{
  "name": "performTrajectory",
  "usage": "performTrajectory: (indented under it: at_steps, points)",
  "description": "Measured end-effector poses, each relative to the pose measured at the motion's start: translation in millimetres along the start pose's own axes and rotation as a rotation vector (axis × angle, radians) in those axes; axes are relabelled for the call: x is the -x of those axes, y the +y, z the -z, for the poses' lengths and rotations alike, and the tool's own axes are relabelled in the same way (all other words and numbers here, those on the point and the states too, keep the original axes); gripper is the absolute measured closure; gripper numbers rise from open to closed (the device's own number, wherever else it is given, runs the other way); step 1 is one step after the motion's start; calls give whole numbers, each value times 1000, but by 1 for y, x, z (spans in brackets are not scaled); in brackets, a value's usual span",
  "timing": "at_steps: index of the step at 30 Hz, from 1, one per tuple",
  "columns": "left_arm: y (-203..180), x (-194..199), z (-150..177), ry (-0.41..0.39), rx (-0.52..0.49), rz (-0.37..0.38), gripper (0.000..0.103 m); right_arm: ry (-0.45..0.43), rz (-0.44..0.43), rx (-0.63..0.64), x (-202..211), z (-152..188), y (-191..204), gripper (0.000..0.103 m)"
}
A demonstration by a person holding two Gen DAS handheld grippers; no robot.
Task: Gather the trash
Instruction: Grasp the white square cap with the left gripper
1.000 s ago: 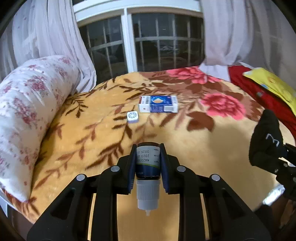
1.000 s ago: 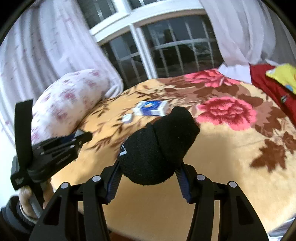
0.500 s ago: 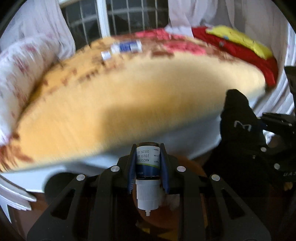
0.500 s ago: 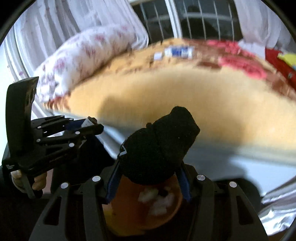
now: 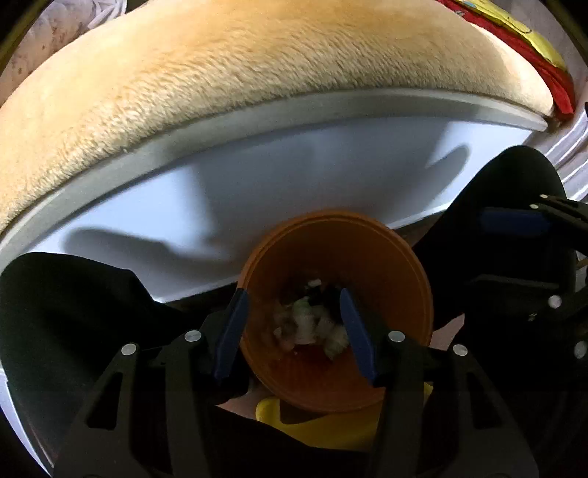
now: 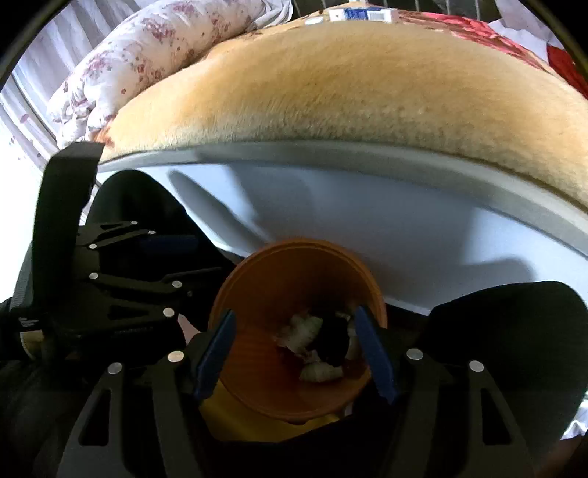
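Both claws open over the orange bin, nothing held.

Left wrist view: my left claw hangs with its jaws spread wide and nothing between them. The orange bin sits directly below and ahead, mouth up, just beside the bed frame. White scraps lie at its bottom. The right claw shows at the right edge, close by.
Right wrist view: my right claw is equally wide and has hold of nothing. The bin is centred under it, with a dark lump among the scraps. More trash, a blue box and a small white item, lies far up the blanket, ahead of both claws; I judge neither claw clearly nearer.
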State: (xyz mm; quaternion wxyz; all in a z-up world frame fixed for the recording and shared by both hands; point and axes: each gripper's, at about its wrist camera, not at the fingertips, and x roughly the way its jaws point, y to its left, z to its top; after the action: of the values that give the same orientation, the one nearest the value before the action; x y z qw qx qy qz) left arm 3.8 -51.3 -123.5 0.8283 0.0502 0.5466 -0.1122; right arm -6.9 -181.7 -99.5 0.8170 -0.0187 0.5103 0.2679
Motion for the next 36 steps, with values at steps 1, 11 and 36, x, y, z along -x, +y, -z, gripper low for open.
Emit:
performTrajectory:
  at_steps: [1,11,36]
  points:
    - [1,2,0,-5,1,-4,50,-6,4,-4,4,-2,-1,36]
    - [1,53,-24,-128,-40,-111,42,-138,-6,-32,58,-22,-15,29]
    - [121,-16,-348,-287,210,-169,22,-324,-88,-151,69,-91,-56,21]
